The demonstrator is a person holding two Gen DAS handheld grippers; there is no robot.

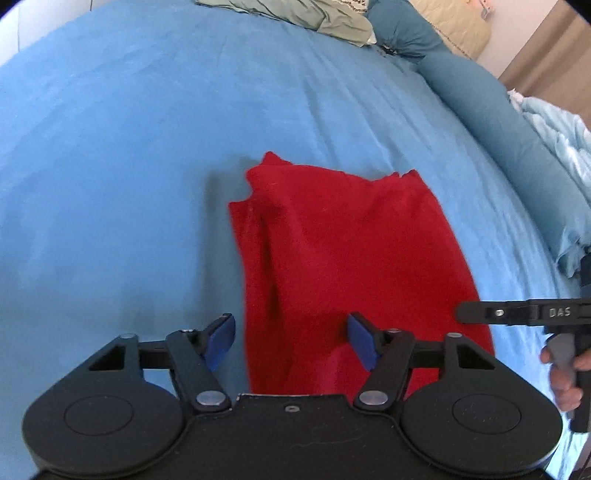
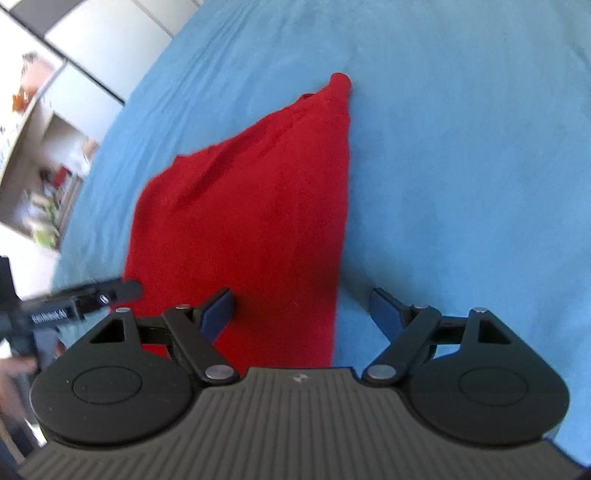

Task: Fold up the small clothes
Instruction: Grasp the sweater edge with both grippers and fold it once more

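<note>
Left wrist view
Setting: a bed point(image 1: 129, 155) covered by a light blue sheet fills most of the view, with soft wrinkles running toward 1 o'clock.
Background: at 12 o'clock a crumpled pale green cloth point(image 1: 314, 14) lies at the far edge; from 1 to 3 o'clock runs a long teal bolster point(image 1: 491, 122), with a beige pillow point(image 1: 454, 26) behind it and a bunched pale blue blanket point(image 1: 554, 136) at 3 o'clock.
Task item: a red garment point(image 1: 351, 258) lies flat on the sheet at the centre, a long panel running from 6 o'clock up toward 12, its far edge uneven and creased.
Left gripper point(image 1: 291, 338): low in the frame, jaws spread wide and holding nothing; the blue pad point(image 1: 221, 339) at 7 o'clock is over bare sheet, the other pad over the red cloth.
Right gripper point(image 1: 480, 314): enters from 4 o'clock as a black bar ending near the garment's right edge, with a person's hand point(image 1: 561, 365) on its grip.

Right wrist view
Setting: the same blue bed, with white cupboards and a blurred shelf point(image 2: 48, 177) from 9 to 11 o'clock.
Task item: the red garment stretches from 6 o'clock, narrowing to a point at 12.
Right gripper: jaws released and wide apart, gripping nothing; one pad sits over the cloth, the other over sheet at 4 o'clock.
Left gripper: a blurred black bar at 9 o'clock, just beside the garment's left edge.
</note>
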